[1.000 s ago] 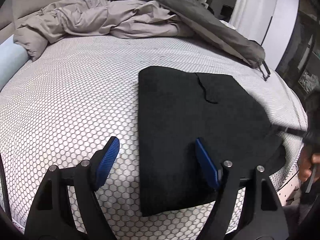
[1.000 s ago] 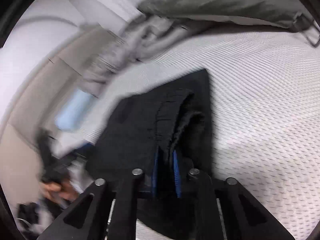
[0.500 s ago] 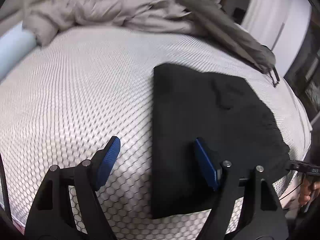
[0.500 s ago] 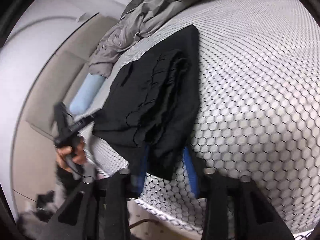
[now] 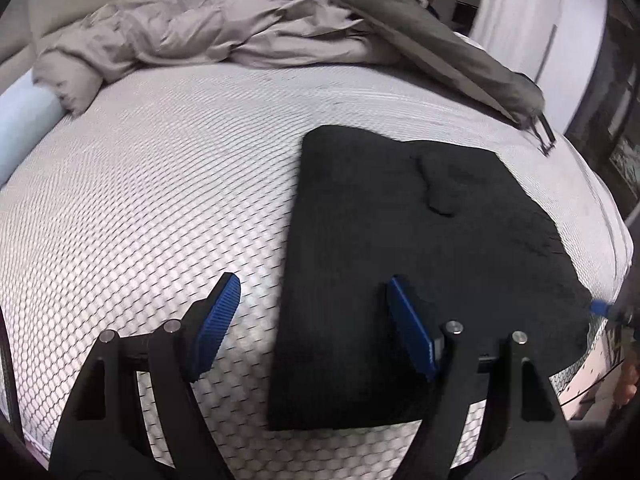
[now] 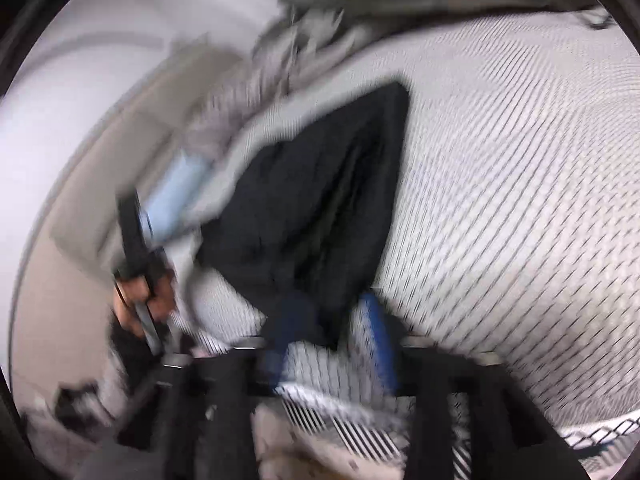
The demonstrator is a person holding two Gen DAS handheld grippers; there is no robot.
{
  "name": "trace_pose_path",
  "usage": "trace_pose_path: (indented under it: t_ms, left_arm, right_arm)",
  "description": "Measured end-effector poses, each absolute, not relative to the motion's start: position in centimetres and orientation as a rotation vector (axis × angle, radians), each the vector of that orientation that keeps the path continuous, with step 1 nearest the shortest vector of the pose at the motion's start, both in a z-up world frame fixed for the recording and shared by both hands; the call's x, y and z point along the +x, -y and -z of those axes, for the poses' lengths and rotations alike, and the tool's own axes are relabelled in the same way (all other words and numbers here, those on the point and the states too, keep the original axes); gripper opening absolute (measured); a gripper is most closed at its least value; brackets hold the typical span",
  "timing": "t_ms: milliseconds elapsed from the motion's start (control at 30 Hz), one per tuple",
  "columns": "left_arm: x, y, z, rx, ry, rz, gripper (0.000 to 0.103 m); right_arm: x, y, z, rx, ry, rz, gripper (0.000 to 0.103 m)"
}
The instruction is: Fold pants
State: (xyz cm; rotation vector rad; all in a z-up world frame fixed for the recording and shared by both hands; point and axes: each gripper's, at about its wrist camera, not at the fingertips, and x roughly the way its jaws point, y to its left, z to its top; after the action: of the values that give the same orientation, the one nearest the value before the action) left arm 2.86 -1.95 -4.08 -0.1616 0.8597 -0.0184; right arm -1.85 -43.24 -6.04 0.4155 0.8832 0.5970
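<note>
Two blue pads of the left gripper [image 5: 314,322] stand wide apart above the folded black pants [image 5: 420,264] on the mattress [image 5: 152,184]; right gripper [image 6: 328,340] spread, blurred, at the pants' near edge.

We count: one pair black pants [image 5: 404,248], folded, on one mattress [image 5: 152,208]. One grey duvet [image 5: 208,36], bunched at far side. One darker grey cover [image 5: 440,44] draped over it. One pale blue pillow [image 5: 20,120]. Two grippers: left gripper [image 5: 312,328], right gripper [image 6: 332,344]. Each has two blue pads.
</note>
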Motion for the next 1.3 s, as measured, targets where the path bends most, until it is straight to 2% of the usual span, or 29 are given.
trace_pose_path:
  t_ms: [67,100,133,167,200,333,400,533,567,633,667,700,967,1067,1100,1167,1300]
  left_arm:
    - [2.9,0.6,4.8,-0.220,-0.886,0.014,0.074]
    - [2.9,0.2,5.1,-0.253,-0.896,0.025,0.070]
    - [2.9,-0.2,5.3,-0.290,-0.903,0.050,0.057]
    - [2.7,-0.3,5.4,-0.328,-0.912,0.097,0.048]
    - [2.8,-0.2,5.3,-0.345,-0.917,0.129,0.034]
    - [2.2,1.3,4.5,-0.289,-0.918,0.190,0.035]
    - [1.9,1.9,4.3,-0.246,-0.910,0.169,0.035]
    - [0.5,2.7,2.0,-0.162,-0.815,0.128,0.035]
    - [0.1,3.0,1.3,-0.149,-0.788,0.130,0.036]
    - [-0.1,5.1,0.2,-0.122,-0.740,0.177,0.047]
    - [-0.2,6.0,-0.1,-0.110,-0.734,0.197,0.049]
    - [0.0,7.5,-0.2,-0.092,-0.730,0.225,0.049]
    - [3.5,21.6,3.5,0.171,-0.801,0.421,0.049]
    - [4.7,22.9,5.0,0.176,-0.833,0.408,0.047]
    - [5.0,22.9,5.2,0.149,-0.836,0.409,0.044]
    - [4.9,23.1,4.9,0.118,-0.846,0.426,0.042]
    - [2.7,21.8,3.2,0.069,-0.807,0.465,0.043]
  right_arm:
    - [-0.4,43.8,6.3,0.491,-0.887,-0.583,0.047]
    - [0.5,43.6,6.9,0.520,-0.914,-0.582,0.045]
    - [1.7,43.2,7.9,0.551,-0.943,-0.579,0.039]
    - [2.4,42.9,8.5,0.558,-0.959,-0.573,0.015]
    - [3.3,42.4,8.8,0.551,-0.970,-0.564,0.005]
    - [6.5,41.2,7.0,0.432,-0.875,-0.450,0.004]
    - [7.8,41.5,7.3,0.375,-0.903,-0.350,0.012]
    - [6.3,43.7,6.6,0.453,-0.878,-0.344,0.013]
    - [5.5,43.8,5.9,0.454,-0.852,-0.373,0.015]
    - [4.5,43.2,5.2,0.483,-0.826,-0.456,0.024]
    - [4.4,42.6,5.0,0.489,-0.823,-0.485,0.032]
    - [4.4,41.8,4.8,0.485,-0.824,-0.514,0.036]
    - [7.3,38.0,6.8,0.522,-0.910,-0.551,0.037]
    - [8.5,38.0,8.1,0.568,-0.943,-0.566,0.037]
    - [8.6,38.0,8.2,0.560,-0.939,-0.569,0.032]
    - [8.7,37.4,8.0,0.490,-0.916,-0.547,0.010]
    - [6.9,37.0,5.5,0.449,-0.834,-0.588,0.007]
